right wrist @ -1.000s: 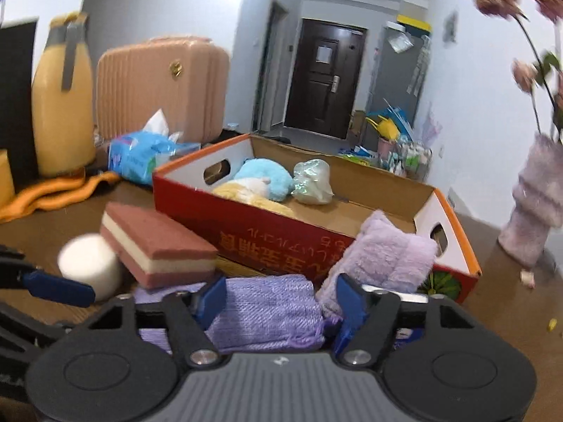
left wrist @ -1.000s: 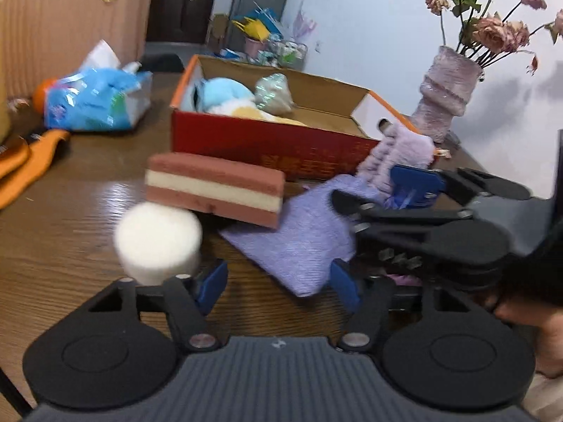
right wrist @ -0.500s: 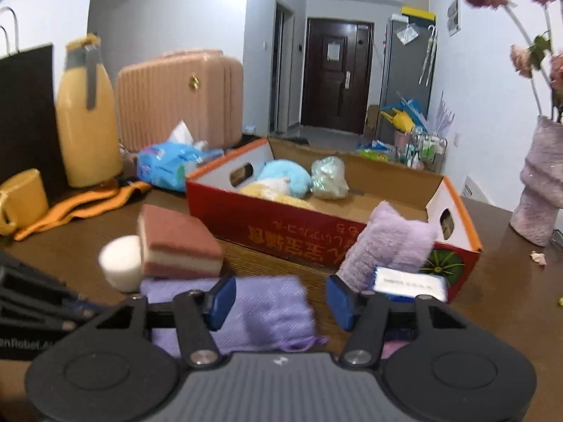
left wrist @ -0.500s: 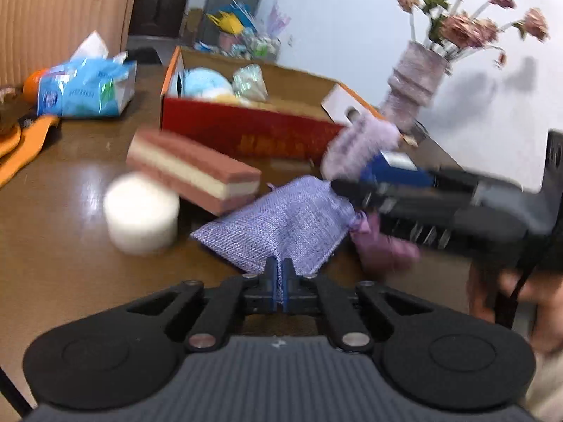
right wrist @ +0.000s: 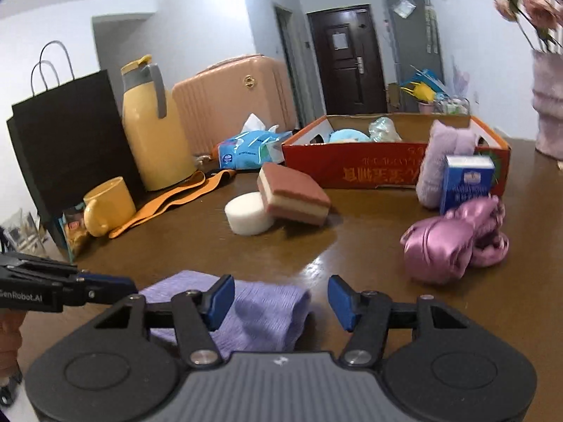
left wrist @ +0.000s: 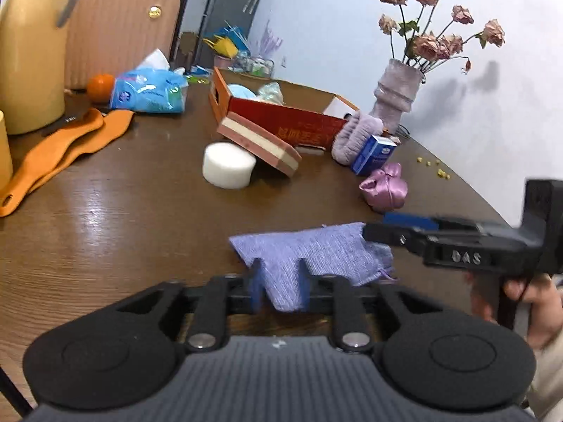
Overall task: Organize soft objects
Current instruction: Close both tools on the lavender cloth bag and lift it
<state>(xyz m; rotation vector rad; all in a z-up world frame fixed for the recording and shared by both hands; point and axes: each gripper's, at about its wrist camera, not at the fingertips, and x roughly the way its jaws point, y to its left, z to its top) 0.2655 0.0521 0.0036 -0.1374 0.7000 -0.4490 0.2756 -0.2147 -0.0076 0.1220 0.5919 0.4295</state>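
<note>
My left gripper (left wrist: 280,283) is shut on a corner of the purple woven pouch (left wrist: 316,249), held near the table's front edge. In the right wrist view the pouch (right wrist: 260,313) lies under my right gripper (right wrist: 281,297), which is open and empty. A pink satin pouch (right wrist: 454,242), a lilac fluffy towel (right wrist: 443,161), a white round sponge (right wrist: 248,212) and a pink-and-cream layered sponge (right wrist: 292,193) lie on the brown table. The red cardboard box (right wrist: 369,167) holds a blue plush (right wrist: 346,135) and a clear bag.
A blue carton (right wrist: 464,183) leans by the towel. A flower vase (left wrist: 397,98) stands at the back right. A tissue pack (left wrist: 147,91), orange strap (left wrist: 63,154), yellow jug (right wrist: 151,133), yellow mug (right wrist: 105,207), black bag (right wrist: 67,140) and pink suitcase stand left.
My left gripper closed on the purple pouch and pulled it back toward the table's front edge, away from the sponges and box. My right gripper drew back with it and stays open.
</note>
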